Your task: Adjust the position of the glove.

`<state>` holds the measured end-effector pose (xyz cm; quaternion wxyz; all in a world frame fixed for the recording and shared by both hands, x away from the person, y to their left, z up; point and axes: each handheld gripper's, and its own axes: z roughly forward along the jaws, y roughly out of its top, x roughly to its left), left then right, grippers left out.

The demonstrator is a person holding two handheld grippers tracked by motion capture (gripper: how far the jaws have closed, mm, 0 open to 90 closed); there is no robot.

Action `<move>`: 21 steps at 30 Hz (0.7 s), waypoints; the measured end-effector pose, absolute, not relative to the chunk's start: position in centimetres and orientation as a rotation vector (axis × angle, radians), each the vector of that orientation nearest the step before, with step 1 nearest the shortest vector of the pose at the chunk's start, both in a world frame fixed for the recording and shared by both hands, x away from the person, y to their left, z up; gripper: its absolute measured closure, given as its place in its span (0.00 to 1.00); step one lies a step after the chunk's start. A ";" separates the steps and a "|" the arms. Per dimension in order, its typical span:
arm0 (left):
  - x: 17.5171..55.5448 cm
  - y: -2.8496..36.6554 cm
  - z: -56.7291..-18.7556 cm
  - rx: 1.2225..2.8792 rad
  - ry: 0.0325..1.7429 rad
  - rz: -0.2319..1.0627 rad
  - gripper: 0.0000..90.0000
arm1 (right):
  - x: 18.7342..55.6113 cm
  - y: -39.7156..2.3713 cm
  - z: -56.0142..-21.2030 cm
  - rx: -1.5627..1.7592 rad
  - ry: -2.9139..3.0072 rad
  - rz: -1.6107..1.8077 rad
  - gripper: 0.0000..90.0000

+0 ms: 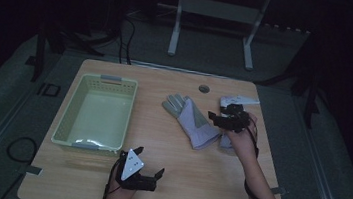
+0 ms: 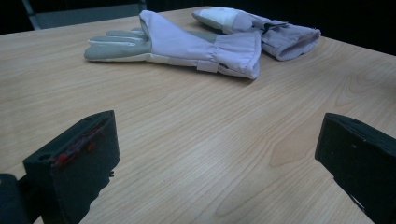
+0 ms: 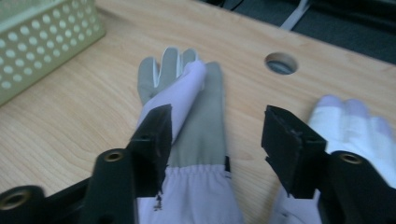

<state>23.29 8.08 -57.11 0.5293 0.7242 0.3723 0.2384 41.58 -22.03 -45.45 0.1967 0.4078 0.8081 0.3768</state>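
Gloves on table, no legible writing, green basket

Second glove near the desk's far right corner mostly hidden under the right gripper and hand, first glove's cuff cut off by right gripper view's bottom edge, whole view blurred

black two-jawed claw with grey triangular plate, black trailing cable.
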 end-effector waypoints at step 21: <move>23.3 8.1 -57.1 1.732 0.883 0.570 0.00 | 46.6 -18.5 -52.1 1.153 2.418 0.865 0.58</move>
